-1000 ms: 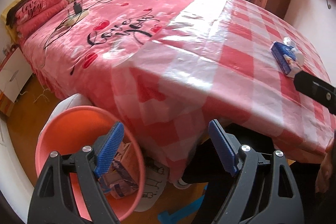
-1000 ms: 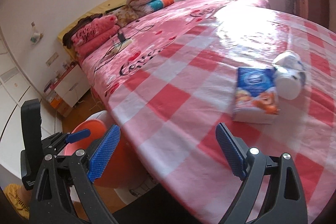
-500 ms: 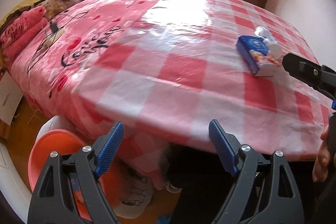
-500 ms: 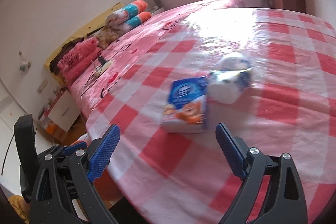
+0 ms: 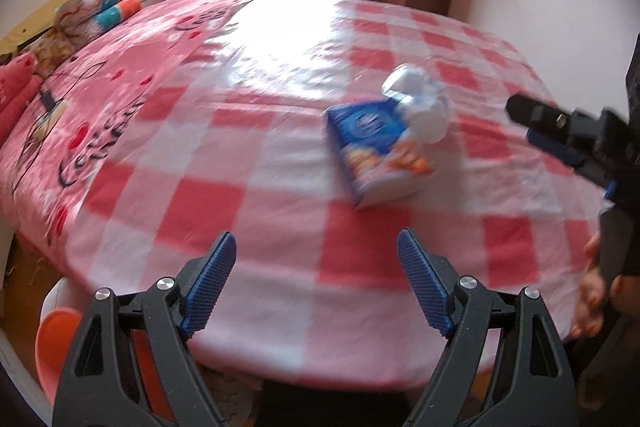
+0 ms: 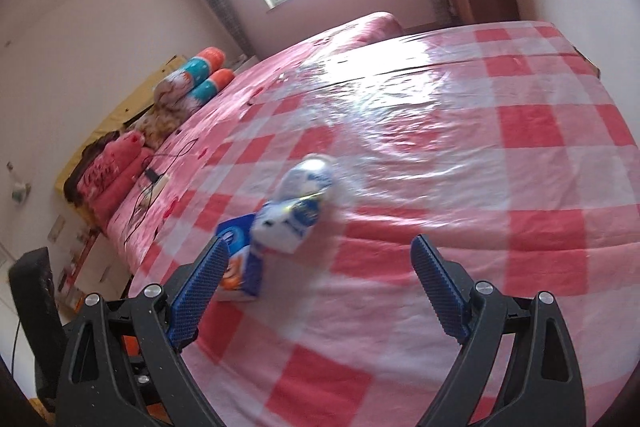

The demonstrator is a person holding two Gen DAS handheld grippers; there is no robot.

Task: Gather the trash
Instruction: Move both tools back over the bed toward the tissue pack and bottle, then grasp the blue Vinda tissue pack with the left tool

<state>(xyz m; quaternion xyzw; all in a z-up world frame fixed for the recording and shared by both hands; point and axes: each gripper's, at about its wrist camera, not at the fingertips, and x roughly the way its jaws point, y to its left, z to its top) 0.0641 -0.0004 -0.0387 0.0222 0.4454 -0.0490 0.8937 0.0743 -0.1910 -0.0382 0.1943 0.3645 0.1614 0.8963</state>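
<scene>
Reaching over the red-and-white checked plastic cloth (image 5: 248,211) on the bed, I judge this the approach step: a blue-and-orange cardboard carton (image 5: 374,151) lies flat, touching a crumpled white-and-blue wrapper (image 6: 298,211). Next I must centre one item between the blue pads. Both tools tilt downward, left gripper (image 5: 316,287) and right gripper (image 6: 320,287) released wide, holding nothing.

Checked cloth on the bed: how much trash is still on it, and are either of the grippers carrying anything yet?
Nothing is in hand: the left gripper and right gripper both stand open and empty. Two pieces are left on the checked cloth: a blue carton lying flat and a crumpled white wrapper touching it. The orange bin sits on the floor below the bed edge; its contents are hidden now.
</scene>
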